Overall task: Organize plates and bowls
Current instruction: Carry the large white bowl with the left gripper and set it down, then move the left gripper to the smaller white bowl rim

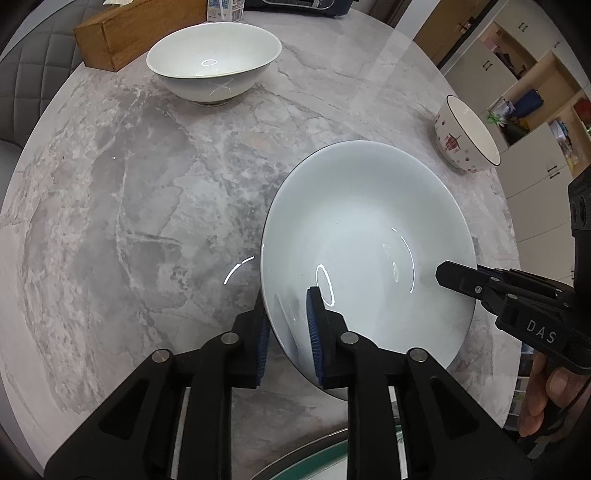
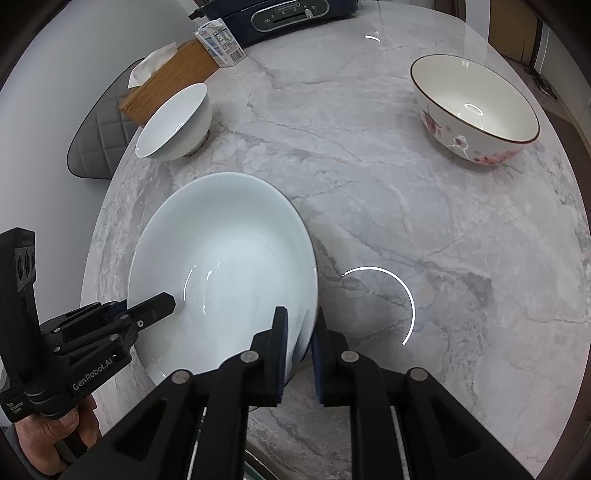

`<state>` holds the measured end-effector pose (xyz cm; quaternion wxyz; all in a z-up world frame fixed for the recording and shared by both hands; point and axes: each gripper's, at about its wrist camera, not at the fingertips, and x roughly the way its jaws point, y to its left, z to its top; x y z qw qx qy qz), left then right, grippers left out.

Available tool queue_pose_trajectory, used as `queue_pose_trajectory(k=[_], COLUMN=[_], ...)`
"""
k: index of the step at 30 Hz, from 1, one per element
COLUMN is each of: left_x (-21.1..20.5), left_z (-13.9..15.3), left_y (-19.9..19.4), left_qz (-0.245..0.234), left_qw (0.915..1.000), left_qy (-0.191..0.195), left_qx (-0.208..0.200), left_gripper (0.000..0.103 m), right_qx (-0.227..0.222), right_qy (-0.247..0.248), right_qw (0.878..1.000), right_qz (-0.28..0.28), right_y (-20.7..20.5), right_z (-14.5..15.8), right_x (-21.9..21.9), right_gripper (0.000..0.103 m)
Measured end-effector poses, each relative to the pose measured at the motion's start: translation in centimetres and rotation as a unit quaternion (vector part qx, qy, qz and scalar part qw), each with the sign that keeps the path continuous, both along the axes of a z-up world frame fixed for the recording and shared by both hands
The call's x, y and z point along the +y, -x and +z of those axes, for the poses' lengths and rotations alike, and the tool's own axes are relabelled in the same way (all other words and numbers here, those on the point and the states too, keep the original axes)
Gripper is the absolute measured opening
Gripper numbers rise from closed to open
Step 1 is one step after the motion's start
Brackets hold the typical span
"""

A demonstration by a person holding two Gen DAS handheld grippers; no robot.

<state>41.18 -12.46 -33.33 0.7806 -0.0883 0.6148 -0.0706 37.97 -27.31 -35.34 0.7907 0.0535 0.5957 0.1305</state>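
- Your left gripper point(image 1: 288, 328) is straddling the near-left rim of the large white bowl point(image 1: 365, 236); one blue pad is inside, one outside, and the jaws are standing slack, a gap showing between pads and rim.
- Your right gripper point(image 2: 299, 347) is straddling the opposite rim of that same bowl point(image 2: 225, 266); its jaws are likewise loosened, not pinching the porcelain.
- The large white bowl is sitting on the grey marble tabletop point(image 1: 147, 206), close to the near edge, between your two hands.
- A second white bowl point(image 1: 214, 61) is standing far back beside a wooden tissue box point(image 1: 125, 33) and a small carton point(image 2: 221, 43).
- A patterned bowl with a dark rim point(image 2: 476, 107) is resting well apart to the right.
- Your hand point(image 2: 55, 439) is gripping the left handle.
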Motion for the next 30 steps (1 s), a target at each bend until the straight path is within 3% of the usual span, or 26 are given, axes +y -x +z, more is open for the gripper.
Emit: queue_pose_trajectory(k=[1, 2, 6, 11, 14, 15, 16, 21, 26, 30], left_x=[0.2, 0.4, 1.5, 3.6, 4.9, 5.3, 5.6, 6.8, 7.7, 8.0], left_z=[0.1, 0.3, 1.0, 2.3, 3.0, 3.3, 3.5, 5.2, 6.2, 6.7], left_y=[0.1, 0.2, 1.0, 2.4, 3.2, 3.4, 3.7, 4.7, 4.3, 3.1], left_qz=[0.001, 0.003, 0.008, 0.024, 0.035, 0.038, 0.039, 0.047, 0.062, 0.067], left_qw=[1.0000, 1.0000, 0.9998, 0.9988, 0.9975, 0.9972, 0.9970, 0.9954, 0.9929, 0.9916], left_qy=[0.004, 0.009, 0.017, 0.038, 0.057, 0.060, 0.061, 0.033, 0.044, 0.039], left_qx=[-0.002, -0.004, -0.010, -0.017, -0.024, -0.026, -0.026, -0.077, -0.091, -0.104], left_gripper=[0.043, 0.050, 0.054, 0.064, 0.083, 0.099, 0.103, 0.103, 0.103, 0.103], right_qx=[-0.002, -0.004, -0.011, -0.026, -0.037, -0.040, -0.043, -0.047, -0.053, -0.068], right_qy=[0.000, 0.003, -0.001, -0.029, -0.066, -0.083, -0.093, -0.132, -0.146, -0.144], right_qw=[1.000, 1.000, 1.000, 0.999, 0.996, 0.994, 0.992, 0.985, 0.980, 0.980], right_qz=[-0.001, -0.003, -0.015, -0.036, -0.053, -0.062, -0.070, -0.101, -0.126, -0.115], right_y=[0.0, 0.0, 0.3, 1.2, 2.4, 2.9, 3.4, 5.1, 5.5, 4.8], right_z=[0.1, 0.2, 0.7, 1.7, 2.2, 2.3, 2.3, 2.2, 2.5, 3.6], right_x=[-0.1, -0.1, -0.8, -2.4, -3.9, -4.5, -5.0, -7.5, -8.9, -8.7], right_gripper=[0.026, 0.035, 0.060, 0.075, 0.089, 0.097, 0.102, 0.103, 0.103, 0.103])
